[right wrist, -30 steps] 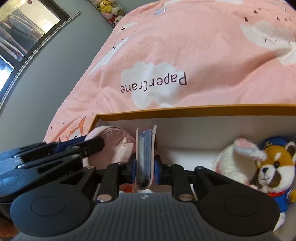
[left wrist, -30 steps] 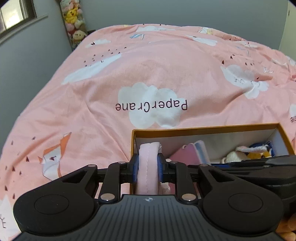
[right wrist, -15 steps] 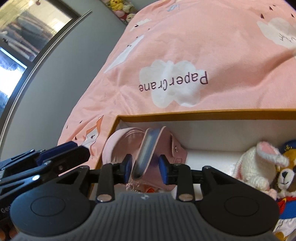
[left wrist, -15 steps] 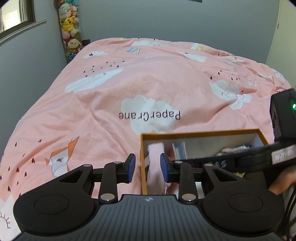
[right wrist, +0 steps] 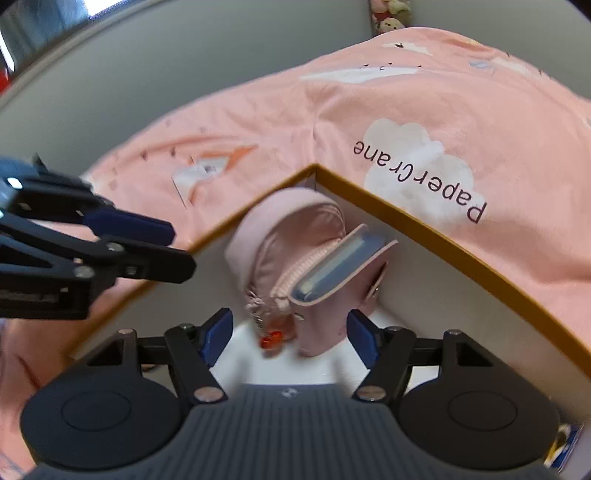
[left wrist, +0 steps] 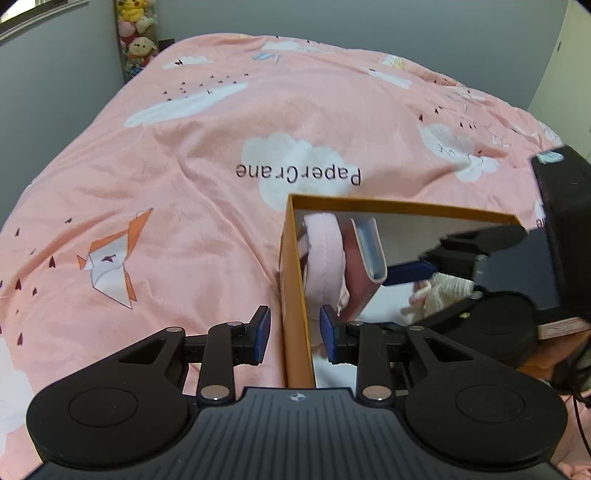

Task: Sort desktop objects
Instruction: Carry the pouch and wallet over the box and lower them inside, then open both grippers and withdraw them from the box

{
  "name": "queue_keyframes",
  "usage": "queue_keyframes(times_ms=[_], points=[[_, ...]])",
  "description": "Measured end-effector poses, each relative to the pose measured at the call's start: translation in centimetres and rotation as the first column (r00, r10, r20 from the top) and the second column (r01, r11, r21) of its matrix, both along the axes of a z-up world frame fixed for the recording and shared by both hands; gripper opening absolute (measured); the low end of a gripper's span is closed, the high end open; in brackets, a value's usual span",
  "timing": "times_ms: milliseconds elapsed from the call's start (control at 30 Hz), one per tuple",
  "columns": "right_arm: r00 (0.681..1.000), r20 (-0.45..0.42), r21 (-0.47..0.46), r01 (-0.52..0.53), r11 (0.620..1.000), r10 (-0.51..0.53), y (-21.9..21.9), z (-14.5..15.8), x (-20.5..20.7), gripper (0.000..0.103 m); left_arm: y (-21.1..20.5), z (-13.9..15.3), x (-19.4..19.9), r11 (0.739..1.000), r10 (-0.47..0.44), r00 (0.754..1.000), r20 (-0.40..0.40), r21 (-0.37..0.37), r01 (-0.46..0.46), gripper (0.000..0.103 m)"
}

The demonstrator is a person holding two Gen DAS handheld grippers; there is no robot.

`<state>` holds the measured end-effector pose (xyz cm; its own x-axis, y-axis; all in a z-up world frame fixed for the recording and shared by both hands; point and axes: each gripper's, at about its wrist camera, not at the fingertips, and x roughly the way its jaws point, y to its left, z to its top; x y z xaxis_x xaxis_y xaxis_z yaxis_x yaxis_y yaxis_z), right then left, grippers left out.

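An orange-rimmed cardboard box point(left wrist: 291, 280) with white inner walls lies on the pink bedspread. Inside its left end a pink zip pouch point(right wrist: 288, 243) stands, and a pink wallet with blue edges point(right wrist: 340, 266) leans on it. Both also show in the left wrist view, the pouch point(left wrist: 325, 254) and the wallet point(left wrist: 365, 254). My left gripper point(left wrist: 295, 334) is open and empty, its jaws astride the box's left wall. My right gripper point(right wrist: 290, 338) is open and empty just above the pouch and wallet. A white knitted toy point(left wrist: 439, 291) lies further right in the box.
The pink bedspread point(left wrist: 184, 177) with cloud prints and "PaperCrane" lettering spreads all around the box. Grey walls rise behind it. Plush toys point(left wrist: 138, 33) hang in the far left corner. The right gripper's body point(left wrist: 517, 280) reaches over the box's right part.
Both grippers have opened and let go: the left released the pink pouch, the right released the wallet, which now leans on the pouch. Both have pulled back and up.
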<state>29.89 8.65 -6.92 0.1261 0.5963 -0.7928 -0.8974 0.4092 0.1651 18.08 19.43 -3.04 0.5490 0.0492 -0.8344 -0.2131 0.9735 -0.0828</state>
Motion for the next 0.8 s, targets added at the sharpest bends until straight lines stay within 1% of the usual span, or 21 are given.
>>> queue_keyframes(times_ms=[33, 100, 133, 167, 333, 433, 633, 733, 800], points=[[1.0, 0.015, -0.014, -0.01, 1.0, 0.01, 0.4, -0.4, 0.0, 0.068, 0.0, -0.2, 0.0, 1.0, -0.009, 1.0, -0.005, -0.009, 0.008, 0.027], [0.999, 0.034, -0.027, -0.024, 0.999, 0.025, 0.9, -0.9, 0.0, 0.067, 0.0, -0.5, -0.1, 0.999, -0.018, 1.0, -0.009, -0.03, 0.018, 0.016], [0.999, 0.043, -0.031, -0.025, 0.999, 0.027, 1.2, -1.1, 0.1, 0.067, 0.0, -0.7, 0.0, 0.999, -0.024, 1.0, -0.012, -0.043, 0.023, 0.014], [0.998, 0.051, -0.033, -0.021, 0.999, 0.023, 1.4, -1.2, 0.2, 0.066, 0.0, -0.8, -0.1, 0.999, -0.024, 1.0, -0.014, -0.04, 0.023, 0.014], [0.997, 0.065, -0.016, -0.046, 0.999, 0.047, 1.9, -1.6, 0.2, 0.061, -0.1, -0.9, -0.1, 0.999, -0.037, 0.999, -0.017, -0.023, 0.036, 0.013], [0.998, 0.057, -0.01, -0.04, 0.999, 0.041, 2.0, -1.6, 0.3, 0.059, -0.2, -1.0, 0.0, 0.999, -0.039, 0.999, -0.017, -0.017, 0.039, 0.013], [0.998, 0.051, -0.018, -0.03, 0.999, 0.031, 2.0, -1.5, 0.2, 0.061, -0.1, -0.9, 0.0, 0.999, -0.035, 0.999, -0.011, -0.015, 0.035, 0.013], [0.999, 0.039, -0.023, -0.013, 1.0, 0.013, 1.6, -1.3, 0.3, 0.061, -0.4, 0.1, -0.4, 1.0, -0.018, 1.0, 0.016, 0.008, 0.018, 0.013], [0.999, 0.051, -0.023, 0.003, 1.0, -0.002, 1.2, -0.8, 0.2, 0.062, -0.7, 1.1, -1.0, 1.0, -0.017, 0.999, 0.046, 0.026, 0.015, 0.013]])
